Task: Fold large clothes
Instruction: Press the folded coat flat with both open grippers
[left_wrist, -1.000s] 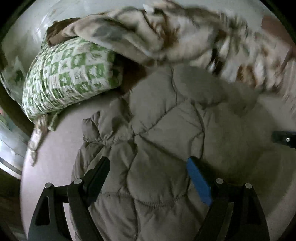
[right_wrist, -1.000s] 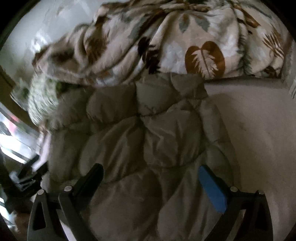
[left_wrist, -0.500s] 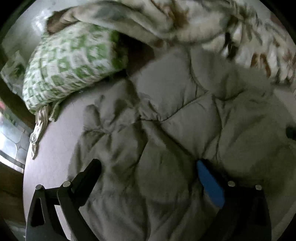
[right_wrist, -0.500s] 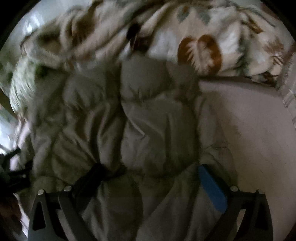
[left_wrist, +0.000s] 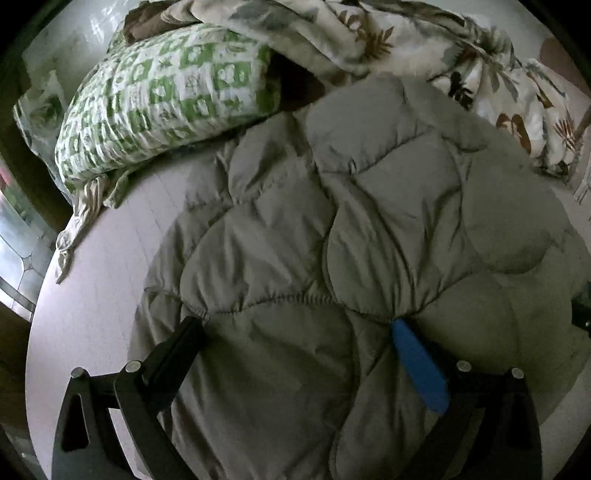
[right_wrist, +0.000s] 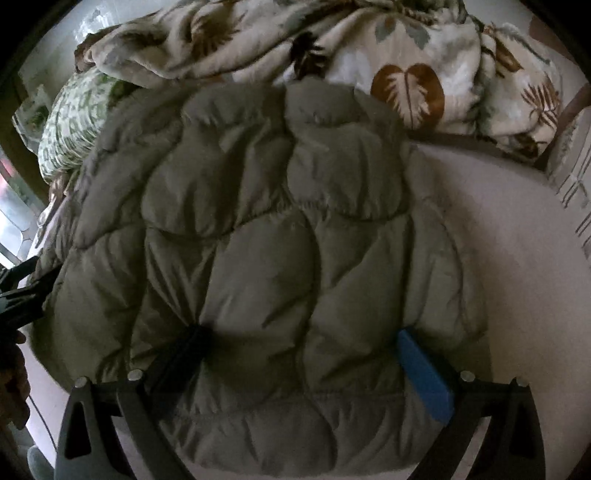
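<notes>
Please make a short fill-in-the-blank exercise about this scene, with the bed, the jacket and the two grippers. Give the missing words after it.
1. The quilted jacket lying on the bed is ____ in colour.
2. The pillow beside the jacket has a white and ____ pattern.
3. The leaf-print blanket lies ____ the jacket, at its far edge.
4. The fingers of the left gripper and the right gripper are spread ____ over the jacket.

Missing words: grey; green; beyond; open
</notes>
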